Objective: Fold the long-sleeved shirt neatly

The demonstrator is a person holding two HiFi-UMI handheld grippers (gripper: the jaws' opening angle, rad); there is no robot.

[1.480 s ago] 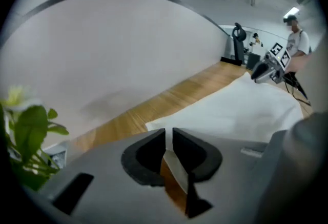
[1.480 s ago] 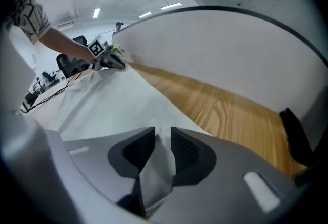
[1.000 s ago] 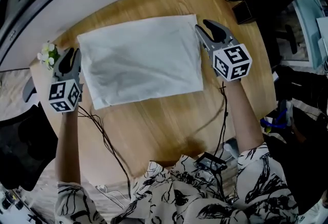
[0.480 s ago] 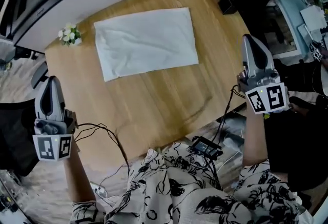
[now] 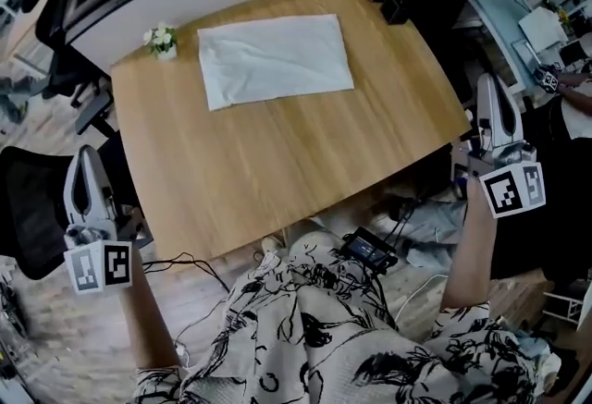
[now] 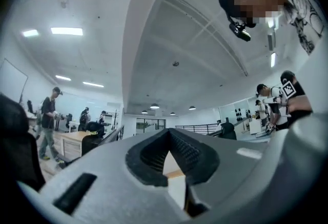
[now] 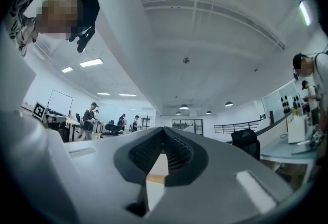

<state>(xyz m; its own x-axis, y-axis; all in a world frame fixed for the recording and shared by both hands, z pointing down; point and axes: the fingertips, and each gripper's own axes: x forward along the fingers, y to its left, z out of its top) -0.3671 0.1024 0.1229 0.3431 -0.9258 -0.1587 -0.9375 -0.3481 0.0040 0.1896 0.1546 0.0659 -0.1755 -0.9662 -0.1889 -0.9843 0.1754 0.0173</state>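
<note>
White cloth, the long-sleeved shirt [image 5: 276,58], lay as a flat, even rectangle on the far part of the wooden table [image 5: 277,180], just beside a small posy of flowers [image 5: 162,40]. You held the left gripper [image 5: 86,162] and the right gripper [image 5: 491,92] well apart from it, off either side of the table, each with jaws pressed together on nothing. No sleeve showed; the folding appeared complete, with nothing evidently left.

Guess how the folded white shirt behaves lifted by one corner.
Probably floppy: the shirt is thin, wrinkled cloth, so its layers would likely sag and unfold. Pushed, it may bunch rather than slide on the wooden table.
</note>
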